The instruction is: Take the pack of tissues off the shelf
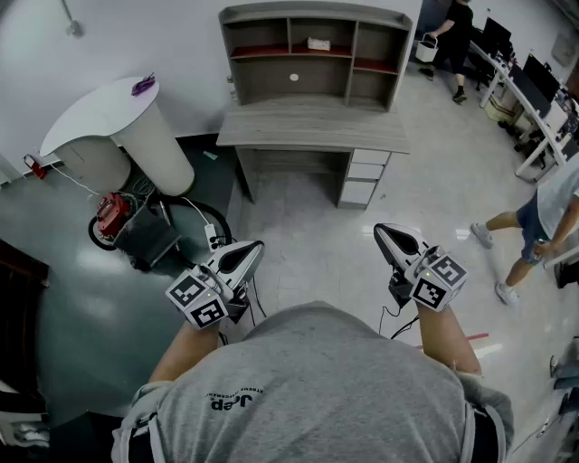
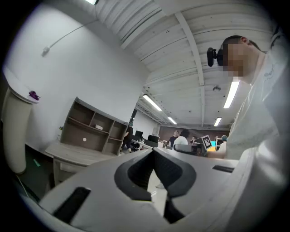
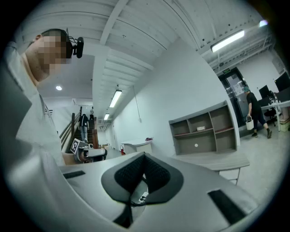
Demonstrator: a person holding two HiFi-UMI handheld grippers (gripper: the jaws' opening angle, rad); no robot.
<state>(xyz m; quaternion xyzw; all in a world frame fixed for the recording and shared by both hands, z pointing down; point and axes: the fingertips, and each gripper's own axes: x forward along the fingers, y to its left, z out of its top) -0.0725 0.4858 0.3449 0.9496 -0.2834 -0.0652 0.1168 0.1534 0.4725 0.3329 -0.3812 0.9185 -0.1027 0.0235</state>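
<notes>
Plainly the pack of tissues (image 1: 318,43) sat far ahead — centred between my left gripper (image 1: 256,246) and right gripper (image 1: 380,230), both clamped shut, empty

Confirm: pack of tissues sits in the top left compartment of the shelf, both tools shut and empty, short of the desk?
Not quite. The pack of tissues sits in the top middle compartment of the shelf, not the top left; the head view shows it. The rest stands: left tool and right tool are both shut and empty, short of the desk.
</notes>
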